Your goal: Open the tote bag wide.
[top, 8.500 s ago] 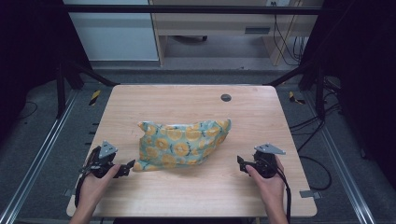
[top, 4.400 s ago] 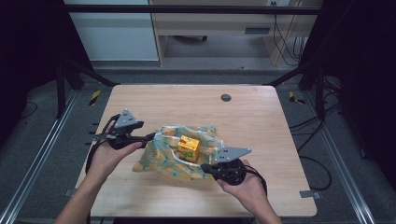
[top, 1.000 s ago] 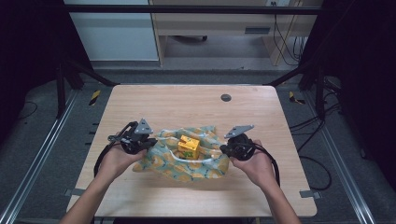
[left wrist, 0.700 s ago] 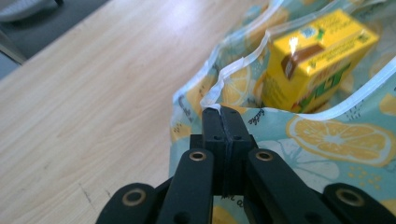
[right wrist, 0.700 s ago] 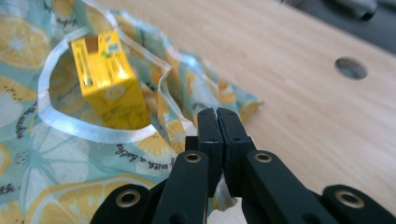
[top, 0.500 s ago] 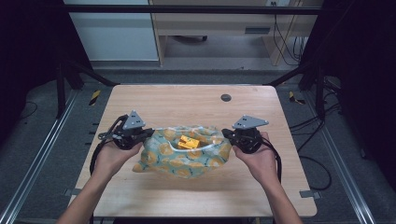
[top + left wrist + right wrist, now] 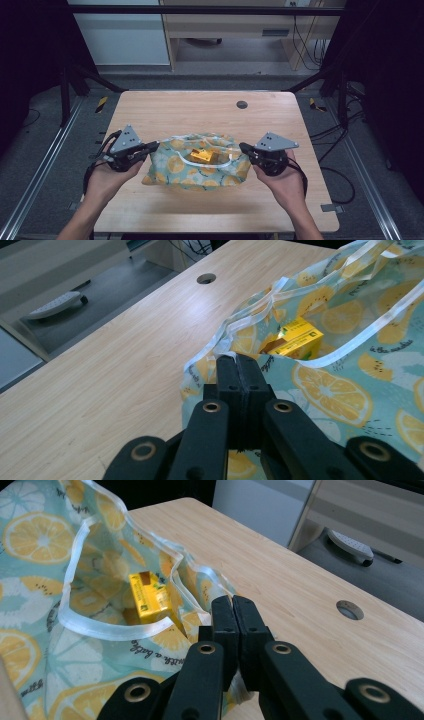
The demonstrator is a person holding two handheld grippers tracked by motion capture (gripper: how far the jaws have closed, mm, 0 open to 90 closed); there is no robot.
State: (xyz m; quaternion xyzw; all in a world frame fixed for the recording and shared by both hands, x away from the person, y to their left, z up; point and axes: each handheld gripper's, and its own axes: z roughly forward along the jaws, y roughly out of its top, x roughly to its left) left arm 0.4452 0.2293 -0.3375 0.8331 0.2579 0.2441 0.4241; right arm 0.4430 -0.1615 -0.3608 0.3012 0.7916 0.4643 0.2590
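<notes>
Since half a second ago both hands have drawn slightly apart, stretching the bag's mouth wider across the middle of the worktop. The left gripper has its jaws pinched tight on the fabric bag at its left rim. The cloth looks soft, light and floppy, so the hemmed rim is the place to hold. A yellow carton sits inside. The right gripper clamps the right rim.

The left gripper and right gripper face each other. Both seem clamped, jaws together; forearms enter low.
</notes>
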